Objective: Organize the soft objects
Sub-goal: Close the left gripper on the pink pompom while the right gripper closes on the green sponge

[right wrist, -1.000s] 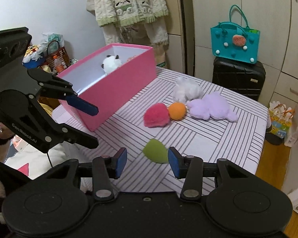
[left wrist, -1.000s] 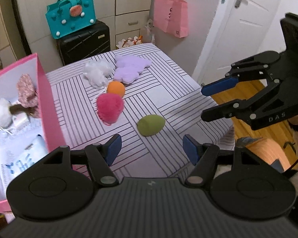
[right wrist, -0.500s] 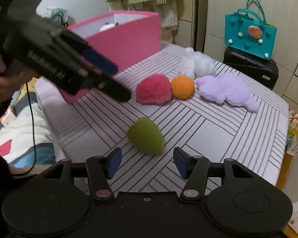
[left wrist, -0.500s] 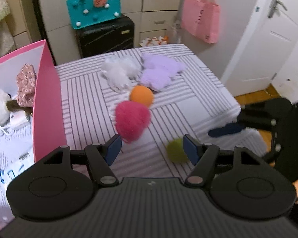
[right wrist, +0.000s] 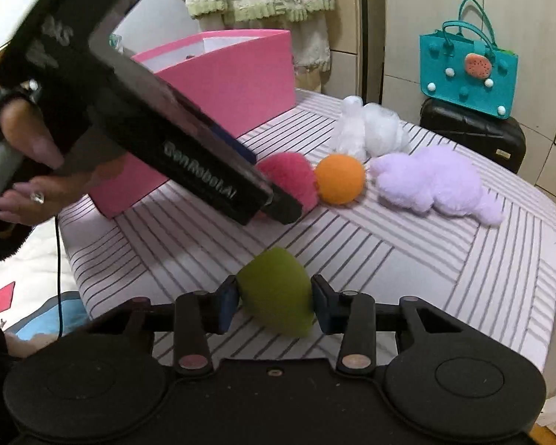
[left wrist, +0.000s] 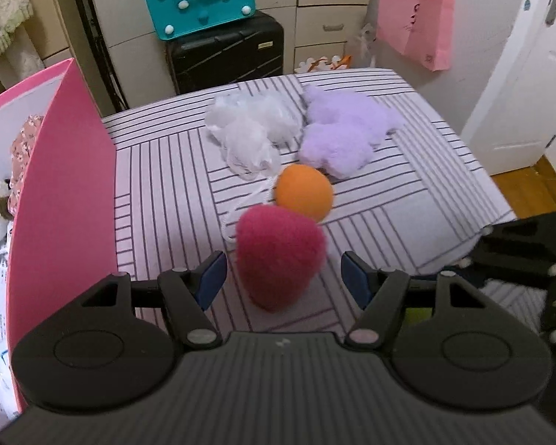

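Green egg-shaped sponge [right wrist: 276,293] now sits between the closing right gripper [right wrist: 274,302] jaws; left gripper [left wrist: 283,280], jaws open, has descended around the magenta plush ball [left wrist: 280,256].

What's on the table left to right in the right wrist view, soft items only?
Green sponge → red pom-pom → orange ball → purple plush. White mesh puff left out: it overlaps the ball and plush in the ordering.
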The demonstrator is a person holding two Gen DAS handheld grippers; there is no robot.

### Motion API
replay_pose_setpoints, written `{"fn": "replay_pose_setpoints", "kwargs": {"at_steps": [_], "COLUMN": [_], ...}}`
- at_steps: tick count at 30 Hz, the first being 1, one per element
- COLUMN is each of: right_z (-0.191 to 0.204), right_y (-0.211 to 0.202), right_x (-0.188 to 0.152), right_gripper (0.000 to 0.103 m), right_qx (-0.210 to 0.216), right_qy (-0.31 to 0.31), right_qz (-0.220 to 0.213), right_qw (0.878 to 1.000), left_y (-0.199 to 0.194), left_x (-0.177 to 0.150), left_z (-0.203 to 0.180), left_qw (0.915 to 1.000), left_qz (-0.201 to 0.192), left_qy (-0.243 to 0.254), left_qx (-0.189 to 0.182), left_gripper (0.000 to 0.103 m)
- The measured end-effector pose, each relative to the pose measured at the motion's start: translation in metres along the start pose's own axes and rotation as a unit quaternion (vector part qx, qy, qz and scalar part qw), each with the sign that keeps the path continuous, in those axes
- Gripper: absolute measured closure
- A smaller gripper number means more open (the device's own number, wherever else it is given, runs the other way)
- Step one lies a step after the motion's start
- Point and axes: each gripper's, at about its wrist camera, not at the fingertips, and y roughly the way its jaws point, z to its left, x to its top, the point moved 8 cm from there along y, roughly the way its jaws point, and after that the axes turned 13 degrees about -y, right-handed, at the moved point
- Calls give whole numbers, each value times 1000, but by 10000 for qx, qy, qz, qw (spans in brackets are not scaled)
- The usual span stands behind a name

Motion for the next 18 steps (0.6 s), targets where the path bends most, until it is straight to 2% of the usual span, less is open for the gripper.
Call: {"fn": "replay_pose_setpoints", "kwargs": {"at_steps": [8, 12, 14, 15, 16, 18], "right_z": [-24, -33, -35, -36, -37, -39], "right_y": [6, 8, 7, 6, 6, 5], "right_x": [3, 2, 2, 3, 3, 3], "right_gripper": [57, 57, 57, 57, 57, 57], "right_qx": [-331, -389, -408, -413, -419, -442], "right_qy": [149, 261, 305, 325, 338, 343], "right_qz": [-14, -28, -33, -37, -41, -42], "right_qw": [9993, 9989, 9987, 9986, 9985, 9984], "left_y": [16, 23, 24, 23, 22, 21], "left_x": [3, 5, 6, 6, 6, 6], "left_z": [2, 6, 6, 5, 5, 4], "left_qw": [9997, 9996, 9997, 9998, 9999, 9999], "left_qz": [135, 173, 117, 90, 72, 81], "left_qy": [-153, -235, -194, -145, -115, -82], "left_qx": [-127, -9, 37, 51, 50, -8], "left_gripper": [35, 38, 42, 52, 55, 56]}}
